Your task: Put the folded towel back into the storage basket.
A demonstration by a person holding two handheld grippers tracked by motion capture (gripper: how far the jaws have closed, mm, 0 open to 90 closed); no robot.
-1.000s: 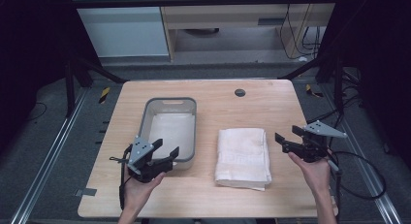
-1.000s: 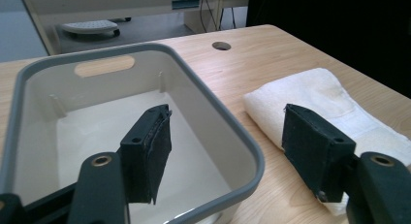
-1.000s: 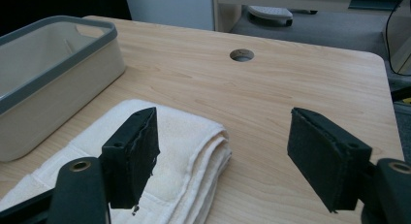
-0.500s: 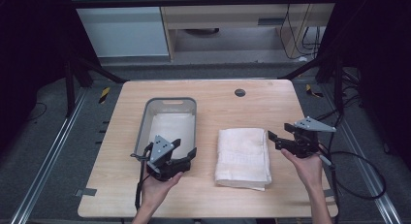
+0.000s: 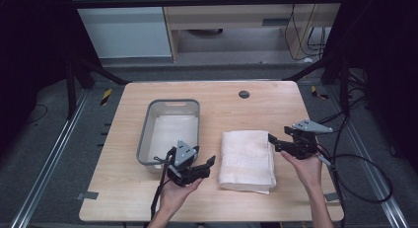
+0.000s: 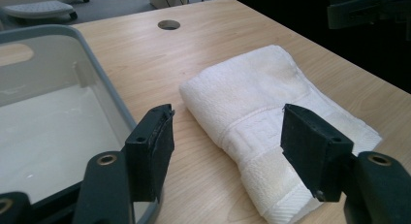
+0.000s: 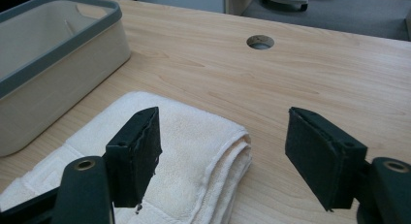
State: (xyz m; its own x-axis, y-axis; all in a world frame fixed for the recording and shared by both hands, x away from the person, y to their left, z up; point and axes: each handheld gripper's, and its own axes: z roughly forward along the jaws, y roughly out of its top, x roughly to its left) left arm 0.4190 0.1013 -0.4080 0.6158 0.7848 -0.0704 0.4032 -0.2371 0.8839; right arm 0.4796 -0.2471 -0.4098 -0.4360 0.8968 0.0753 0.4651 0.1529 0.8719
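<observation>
White terry towel, soft and light, is lying folded as spread left gripper and right gripper are flanking its graspable edges.

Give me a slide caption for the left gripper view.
Open left gripper approaching a folded white towel beside a grey bin.

In the left gripper view the bin runs off the left and bottom edges, and the towel's near end is hidden behind 1 jaw. In the right gripper view the towel is cut by the bottom edge, the bin by the left.
</observation>
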